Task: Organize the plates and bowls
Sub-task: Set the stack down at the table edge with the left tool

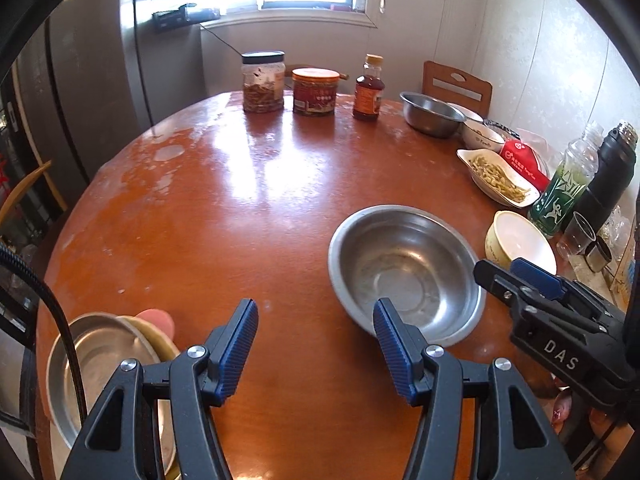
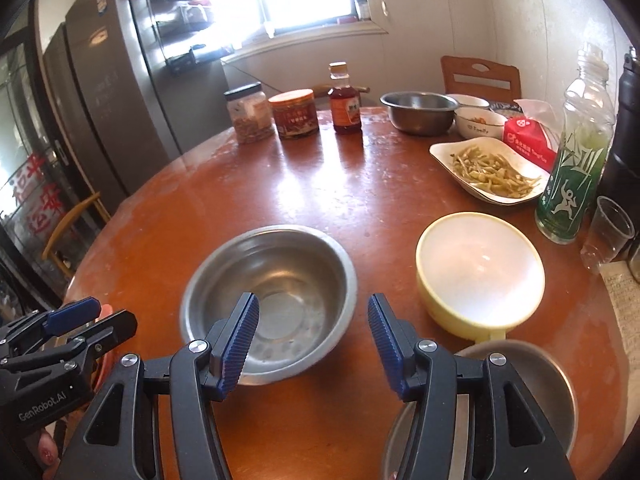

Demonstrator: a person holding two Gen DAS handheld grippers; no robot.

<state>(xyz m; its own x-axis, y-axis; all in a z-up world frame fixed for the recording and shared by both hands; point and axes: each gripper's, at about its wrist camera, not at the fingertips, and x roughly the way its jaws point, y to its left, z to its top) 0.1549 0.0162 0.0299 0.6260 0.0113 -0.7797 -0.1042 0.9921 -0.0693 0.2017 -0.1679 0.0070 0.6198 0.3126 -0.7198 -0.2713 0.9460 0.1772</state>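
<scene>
An empty steel bowl [image 1: 404,276] [image 2: 268,300] stands on the round wooden table [image 1: 240,208] [image 2: 360,208]. A pale yellow bowl [image 1: 520,240] [image 2: 480,272] sits to its right. My left gripper [image 1: 316,344] hovers open over bare table left of the steel bowl, nothing between its fingers. My right gripper [image 2: 314,332] is open too, above the steel bowl's near rim, not touching it; it also shows at the right edge [image 1: 516,276]. A shallow steel dish [image 1: 92,360] lies at the table's near left edge with a fingertip [image 1: 156,320] at its rim. Another steel dish [image 2: 532,392] lies under my right gripper's body.
At the back stand two jars [image 1: 262,82] [image 1: 314,92], a sauce bottle [image 1: 368,90], a second steel bowl [image 1: 432,114] and white bowls [image 2: 480,122]. On the right: a dish of bean strips [image 2: 490,170], red packet [image 2: 528,138], green bottle [image 2: 576,152], black flask [image 1: 608,176], plastic cup [image 2: 610,232].
</scene>
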